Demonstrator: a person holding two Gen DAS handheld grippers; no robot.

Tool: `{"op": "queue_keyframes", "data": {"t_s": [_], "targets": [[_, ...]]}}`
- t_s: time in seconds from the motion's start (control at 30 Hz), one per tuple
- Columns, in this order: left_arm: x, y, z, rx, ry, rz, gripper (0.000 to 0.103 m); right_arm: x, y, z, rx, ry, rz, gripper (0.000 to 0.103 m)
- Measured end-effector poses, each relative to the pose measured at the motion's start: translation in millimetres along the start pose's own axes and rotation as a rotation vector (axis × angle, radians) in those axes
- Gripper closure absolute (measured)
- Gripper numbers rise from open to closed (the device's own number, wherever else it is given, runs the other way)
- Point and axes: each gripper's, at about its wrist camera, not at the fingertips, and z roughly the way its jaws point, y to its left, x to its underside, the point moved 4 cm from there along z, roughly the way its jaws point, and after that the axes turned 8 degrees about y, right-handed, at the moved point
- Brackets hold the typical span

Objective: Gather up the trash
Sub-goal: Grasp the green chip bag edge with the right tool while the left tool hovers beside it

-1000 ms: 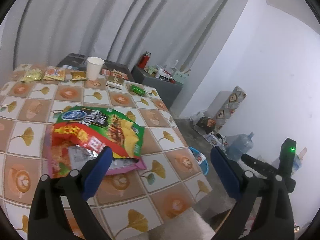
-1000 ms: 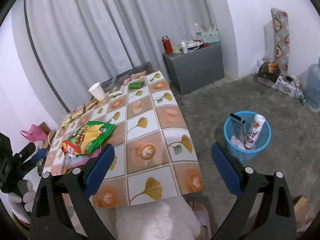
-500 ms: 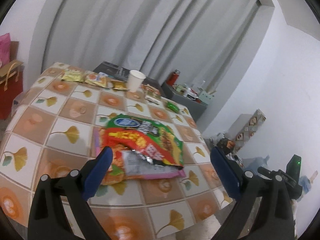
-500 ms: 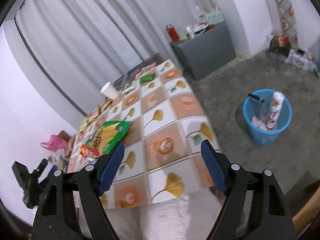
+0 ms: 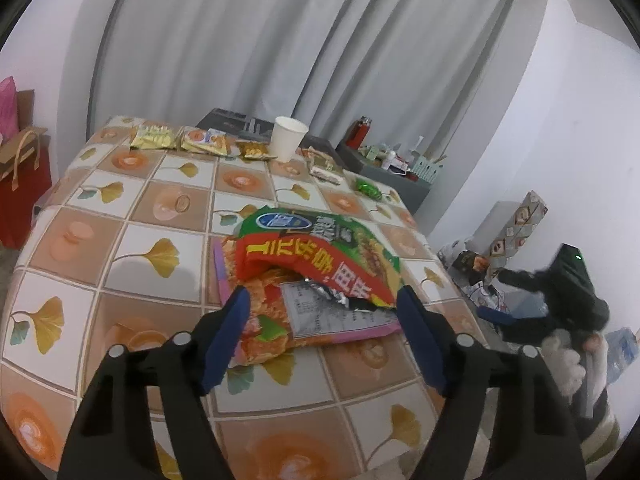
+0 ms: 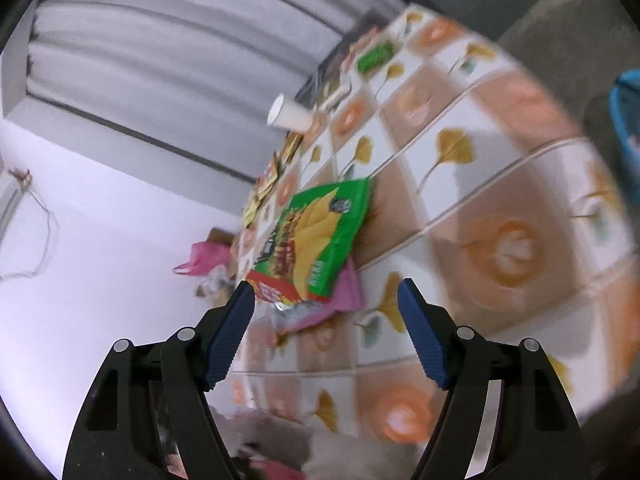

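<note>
An open green and red chip bag (image 5: 320,252) lies on a pink wrapper (image 5: 280,320) on the table (image 5: 120,272) with its ginkgo-patterned cloth. My left gripper (image 5: 322,294) hovers at the bag's torn near end. Its jaws are closing, the torn end sits between them, and the pads do not press on it. In the tilted, blurred right wrist view, my right gripper (image 6: 325,286) points at the same chip bag (image 6: 320,240) from the table's side. Its jaws are closing too and the pads touch nothing. A blue bin (image 6: 626,120) shows at the right edge.
A white paper cup (image 5: 289,138) and several small snack packets (image 5: 154,138) line the table's far edge, with a green packet (image 5: 368,188) further right. A red bag (image 5: 20,184) stands left of the table. A grey cabinet (image 5: 400,176) with a red flask (image 5: 360,132) is behind.
My left gripper has come lower and nearer to the chip bag, and its jaws have narrowed. My right gripper has swung and rolled toward the table, and the blue bin has slid to the view's edge.
</note>
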Motion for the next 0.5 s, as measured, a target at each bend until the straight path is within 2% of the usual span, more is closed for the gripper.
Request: {"op": "queue_keyframes", "data": {"t_s": [0.17, 0.3, 0.5], "targets": [[1, 11, 11, 0.013, 0.026, -0.026, 0.039, -31, -7, 43, -0.049, 0.066, 0.093, 0.031], [-3, 17, 24, 0.002, 0.051, -0.032, 0.041, -49, -15, 80, -0.031, 0.12, 0.156, 0.033], [-10, 22, 44, 0.004, 0.076, -0.042, 0.045, -62, 7, 107, 0.009, 0.129, 0.091, 0.032]]}}
